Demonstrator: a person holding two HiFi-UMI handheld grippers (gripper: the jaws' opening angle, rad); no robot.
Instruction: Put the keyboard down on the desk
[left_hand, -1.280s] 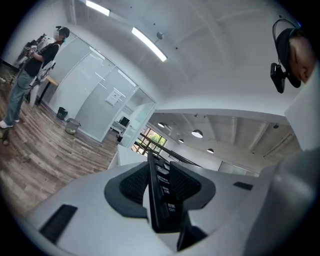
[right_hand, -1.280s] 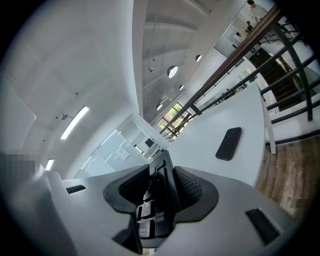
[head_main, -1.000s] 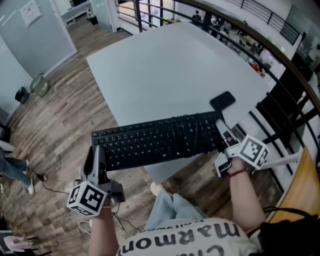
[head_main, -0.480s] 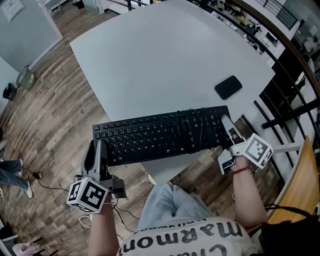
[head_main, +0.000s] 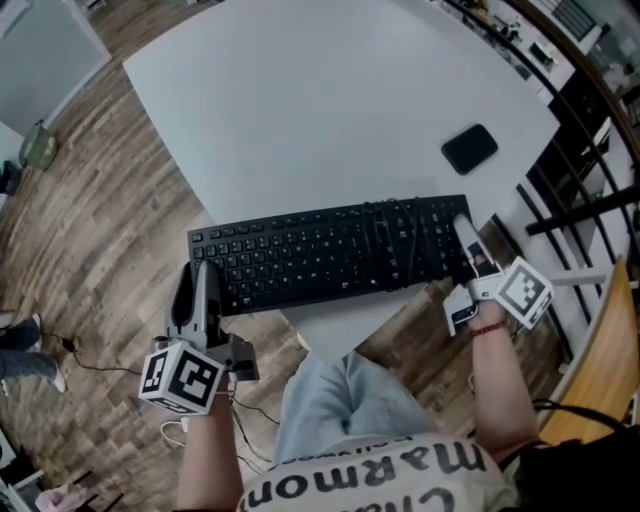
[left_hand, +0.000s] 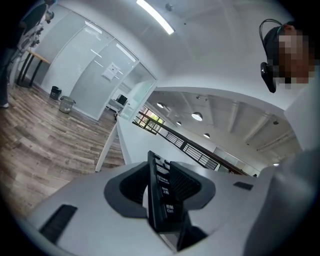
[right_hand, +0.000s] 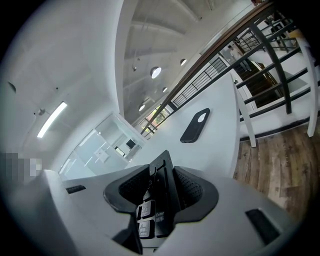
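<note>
The left gripper (head_main: 203, 275) pinches one end of the keyboard (head_main: 330, 258), the right gripper (head_main: 463, 238) the other (a phone (head_main: 469, 148) lies on the desk (head_main: 300, 110) beyond the right fingers (right_hand: 194, 192)).

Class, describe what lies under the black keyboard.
A near corner of the white desk lies under the middle of the keyboard; its left end overhangs the wooden floor. The desk surface directly beneath is covered, so contact cannot be seen.
</note>
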